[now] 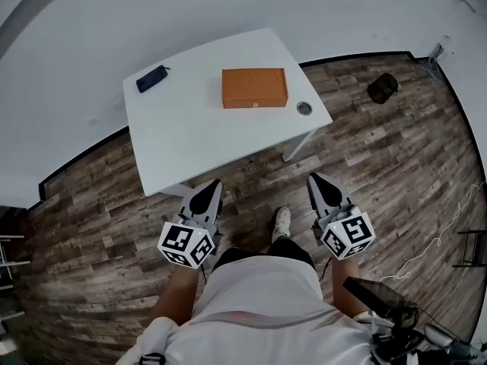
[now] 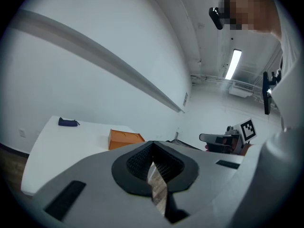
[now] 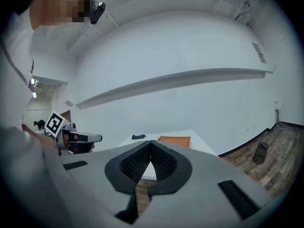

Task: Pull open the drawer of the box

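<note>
While you stand back from the white counter [image 1: 205,139], no part of the job looks done: the drawer shows no gap and neither tool is near it. At the counter's far left lies a dark pouch [image 1: 152,77]. Your left gripper [image 1: 209,192] hangs low by your legs over the wood floor, its fingers [image 2: 137,163] pressed together on nothing. The orange box [image 1: 255,87] sits flat near the counter's far edge, right of middle, well apart from both tools. A small round thing [image 1: 304,108] sits near the right edge. Your right gripper [image 1: 319,187] is likewise low, its fingers [image 3: 130,167] closed and empty. What is left is the approach, the grip and the pull. A small mark on the box's near face may be the pull; it is too small to tell.
</note>
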### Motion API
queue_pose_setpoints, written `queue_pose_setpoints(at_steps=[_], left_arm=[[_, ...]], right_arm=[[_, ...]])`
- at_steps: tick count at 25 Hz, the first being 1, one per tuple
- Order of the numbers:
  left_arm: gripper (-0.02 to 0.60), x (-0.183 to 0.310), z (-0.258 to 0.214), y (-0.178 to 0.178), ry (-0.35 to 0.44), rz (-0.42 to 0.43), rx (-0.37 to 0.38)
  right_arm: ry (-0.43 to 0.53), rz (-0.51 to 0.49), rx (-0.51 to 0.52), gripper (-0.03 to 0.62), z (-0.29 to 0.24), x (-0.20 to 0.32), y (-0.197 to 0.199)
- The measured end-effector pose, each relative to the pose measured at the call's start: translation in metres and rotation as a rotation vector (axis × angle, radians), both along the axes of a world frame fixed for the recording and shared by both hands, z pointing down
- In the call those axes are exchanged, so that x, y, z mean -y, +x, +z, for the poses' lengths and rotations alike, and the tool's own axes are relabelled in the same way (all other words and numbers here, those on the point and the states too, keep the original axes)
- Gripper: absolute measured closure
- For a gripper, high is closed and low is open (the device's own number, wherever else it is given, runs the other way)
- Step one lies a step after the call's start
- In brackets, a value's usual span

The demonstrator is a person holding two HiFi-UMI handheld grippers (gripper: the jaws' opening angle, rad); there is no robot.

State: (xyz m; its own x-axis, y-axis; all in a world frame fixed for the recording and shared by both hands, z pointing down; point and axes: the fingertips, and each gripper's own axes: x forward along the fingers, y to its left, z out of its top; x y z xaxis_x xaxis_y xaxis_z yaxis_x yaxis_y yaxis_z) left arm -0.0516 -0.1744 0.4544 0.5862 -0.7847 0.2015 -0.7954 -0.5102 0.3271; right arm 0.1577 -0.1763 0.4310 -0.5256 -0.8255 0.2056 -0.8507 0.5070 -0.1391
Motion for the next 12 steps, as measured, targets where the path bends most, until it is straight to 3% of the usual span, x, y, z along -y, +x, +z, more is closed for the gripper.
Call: queue_pose_setpoints(at_steps=[12], left_arm=[[0.571, 0.094, -0.021, 0.095, -0.001, -0.161, 0.035]], right_arm=[[0.017, -0.161, 0.045, 0.595, -0.013, 0.132, 0.094]])
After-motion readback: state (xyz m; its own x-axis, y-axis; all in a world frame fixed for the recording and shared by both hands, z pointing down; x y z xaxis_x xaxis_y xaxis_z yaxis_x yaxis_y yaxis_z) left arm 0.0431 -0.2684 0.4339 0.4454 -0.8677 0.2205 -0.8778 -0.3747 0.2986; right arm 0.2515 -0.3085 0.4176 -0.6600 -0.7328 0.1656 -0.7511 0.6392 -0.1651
